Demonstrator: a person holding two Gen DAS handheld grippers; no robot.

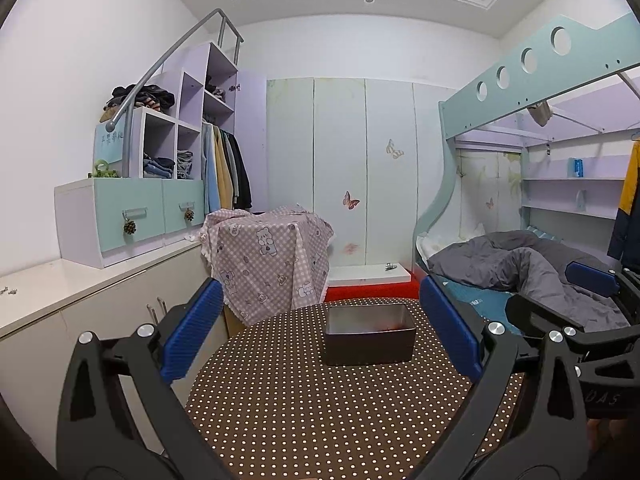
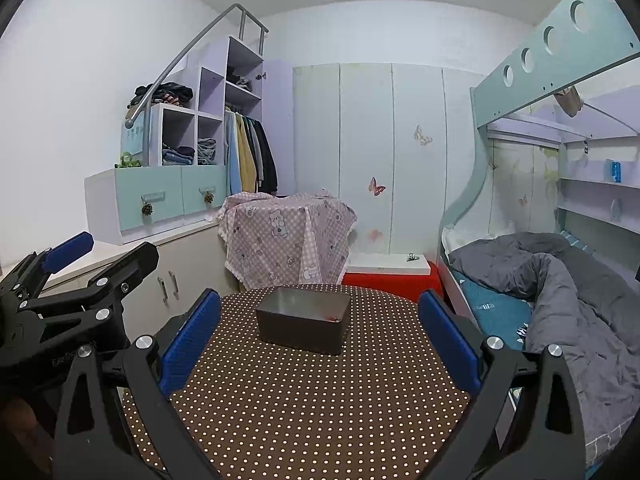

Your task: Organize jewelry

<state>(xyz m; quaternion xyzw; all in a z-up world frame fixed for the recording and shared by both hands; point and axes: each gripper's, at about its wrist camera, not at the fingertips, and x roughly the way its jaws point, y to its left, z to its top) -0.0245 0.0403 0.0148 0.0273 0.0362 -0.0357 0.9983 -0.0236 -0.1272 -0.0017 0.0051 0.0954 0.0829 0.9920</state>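
We hold both grippers above a round dotted table (image 1: 320, 412), left gripper (image 1: 320, 332) spread wide and empty, right gripper (image 2: 320, 340) likewise released, metal box (image 1: 370, 334) near the far edge, something small and red inside

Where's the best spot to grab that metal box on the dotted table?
Probably one thin upright wall of the metal box, from above: it sits open-topped and flat on the dotted table, and an open gripper can straddle the rim.
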